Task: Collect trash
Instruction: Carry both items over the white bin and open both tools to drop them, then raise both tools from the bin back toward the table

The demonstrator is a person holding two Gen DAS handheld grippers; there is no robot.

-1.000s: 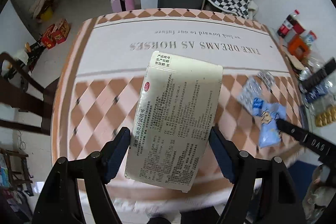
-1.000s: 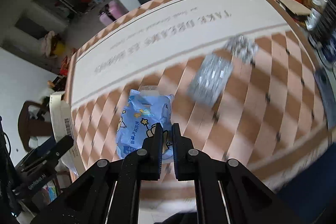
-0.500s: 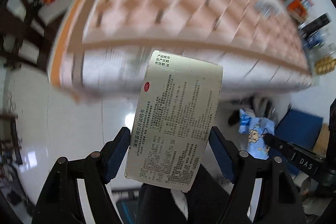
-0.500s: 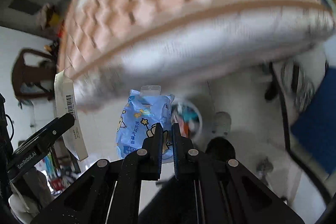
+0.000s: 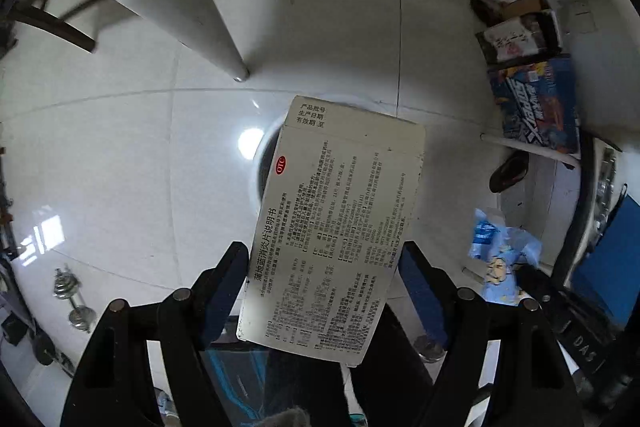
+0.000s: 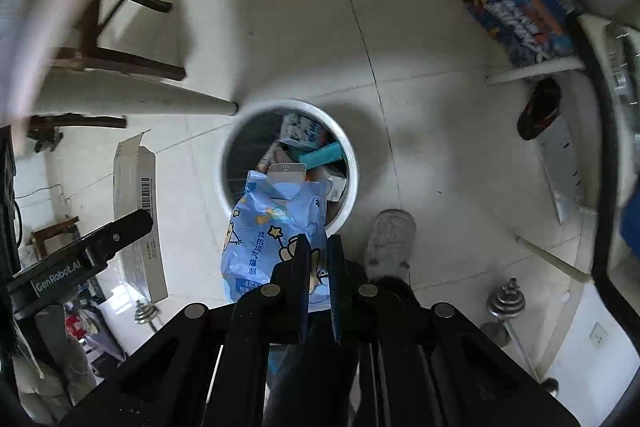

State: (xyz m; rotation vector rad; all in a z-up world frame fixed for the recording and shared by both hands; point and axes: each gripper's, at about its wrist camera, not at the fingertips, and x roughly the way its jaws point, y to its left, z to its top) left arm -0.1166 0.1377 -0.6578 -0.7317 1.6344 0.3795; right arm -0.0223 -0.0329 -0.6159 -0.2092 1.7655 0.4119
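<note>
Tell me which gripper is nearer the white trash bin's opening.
Right, as far as the views show. The right gripper holds the blue wrapper over the white trash bin rim. The left gripper, holding the medicine box, sits off to the bin's left.

Red "OTC" oval and "蒲地蓝消炎片说明书" on the box (image 5: 336,227), "DAS" on the right gripper (image 5: 580,343), "GenRobot.AI" on the left gripper (image 6: 76,267), barcode on box's side.

Left tool (image 5: 320,267) jaws spread wide yet gripping; right tool (image 6: 319,259) jaws nearly closed, both aimed downward
</note>
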